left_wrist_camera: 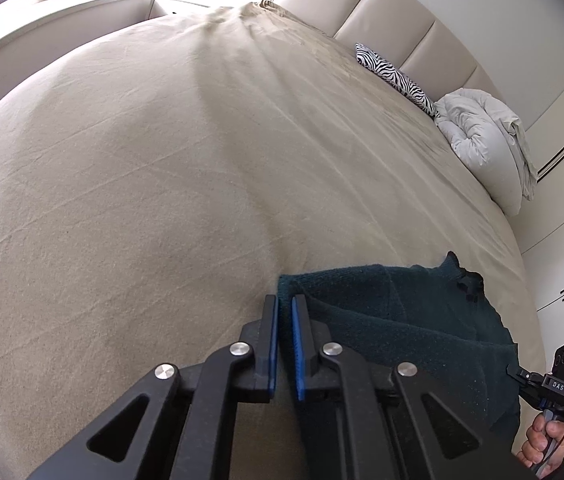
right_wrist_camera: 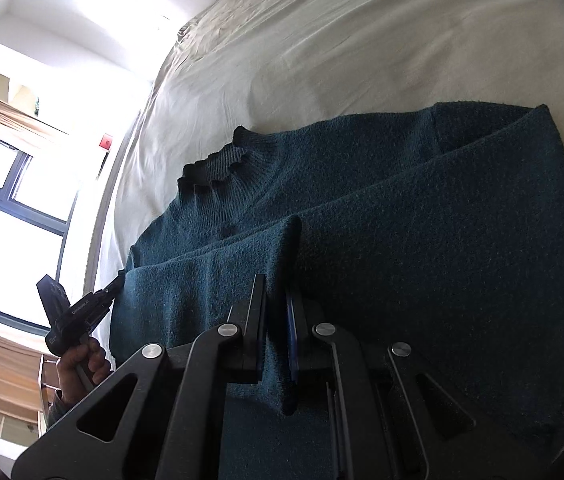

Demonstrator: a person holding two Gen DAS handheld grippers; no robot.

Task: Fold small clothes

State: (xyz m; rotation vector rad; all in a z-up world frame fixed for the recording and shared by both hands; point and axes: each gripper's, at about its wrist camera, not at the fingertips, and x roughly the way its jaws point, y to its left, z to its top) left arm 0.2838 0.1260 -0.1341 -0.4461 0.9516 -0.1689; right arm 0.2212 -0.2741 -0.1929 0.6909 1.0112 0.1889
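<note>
A dark teal knitted sweater (right_wrist_camera: pixel 421 240) lies on the beige bed sheet (left_wrist_camera: pixel 162 160), its ribbed collar (right_wrist_camera: pixel 222 160) toward the far side. In the left wrist view the sweater (left_wrist_camera: pixel 401 312) lies at the lower right. My left gripper (left_wrist_camera: pixel 285 308) is shut on the sweater's left edge; it also shows in the right wrist view (right_wrist_camera: pixel 116 284) at the sweater's left side. My right gripper (right_wrist_camera: pixel 278 292) is shut on a folded-over sleeve (right_wrist_camera: pixel 222 276) that lies across the sweater's body. The right gripper's body (left_wrist_camera: pixel 553 384) shows at the left wrist view's lower right.
A zebra-print pillow (left_wrist_camera: pixel 393 76) and a white rolled duvet (left_wrist_camera: pixel 485 140) lie by the padded headboard (left_wrist_camera: pixel 381 12). White wardrobe doors (left_wrist_camera: pixel 561 200) stand to the right. A window (right_wrist_camera: pixel 10 168) is to the left of the bed.
</note>
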